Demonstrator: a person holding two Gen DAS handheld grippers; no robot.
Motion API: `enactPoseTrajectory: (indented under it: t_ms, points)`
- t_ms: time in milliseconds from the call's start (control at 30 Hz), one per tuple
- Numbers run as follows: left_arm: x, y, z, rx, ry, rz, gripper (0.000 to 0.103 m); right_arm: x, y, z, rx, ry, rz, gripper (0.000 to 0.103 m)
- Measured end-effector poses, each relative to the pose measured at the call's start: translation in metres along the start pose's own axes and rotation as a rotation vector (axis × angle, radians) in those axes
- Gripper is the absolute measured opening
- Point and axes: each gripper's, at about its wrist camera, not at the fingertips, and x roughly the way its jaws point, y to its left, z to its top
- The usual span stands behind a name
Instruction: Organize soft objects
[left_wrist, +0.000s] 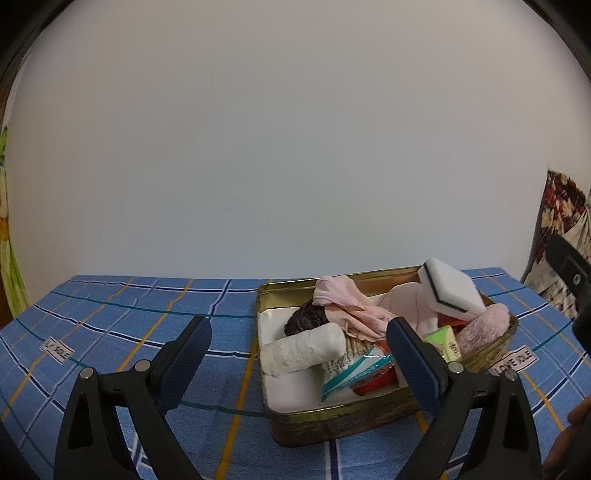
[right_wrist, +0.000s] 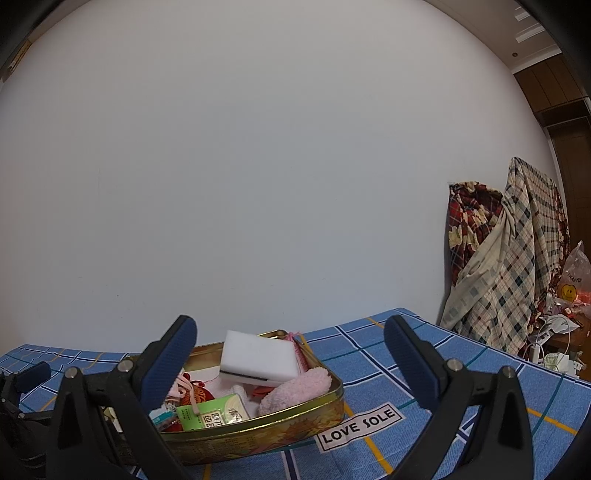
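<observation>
1. Left gripper (left_wrist: 299, 343): jaws spread wide, nothing between them, hovering near the left side of the gold tin (left_wrist: 280, 410). Blue plaid cloth (left_wrist: 110, 314) to its left is bare.
2. The tin sits on the cloth, right of centre in the left wrist view, already full of soft items.
3. Near-left in the tin: white roll (left_wrist: 303, 350), looks light and squashy; pinch across the middle. Dark knit ball (left_wrist: 306, 319) lies behind it.
4. Centre: pink cloth (left_wrist: 343, 302), limp; grab a bunched fold. The plastic packet (left_wrist: 347, 373) looks slippery; take an edge seam.
5. Right: white sponge (right_wrist: 260, 360) tilts on top of the pile, light, compressible, likely to slide off; grip its flat faces. Green pack (right_wrist: 214, 411) and pink fluffy piece (right_wrist: 295, 393) lie near the right rim.
6. Right gripper (right_wrist: 290, 362): also wide open and empty, hovering above the tin's right end.
</observation>
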Motion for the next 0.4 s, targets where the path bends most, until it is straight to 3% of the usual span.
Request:
enactPoseTrajectory:
  t_ms: [400]
  points:
    - [-0.0017,-0.0018,-0.0002,0.009,-0.003,-0.004,0.097,0.0061,-0.0061,-0.0019,0.017,0.033,-0.017,0.103]
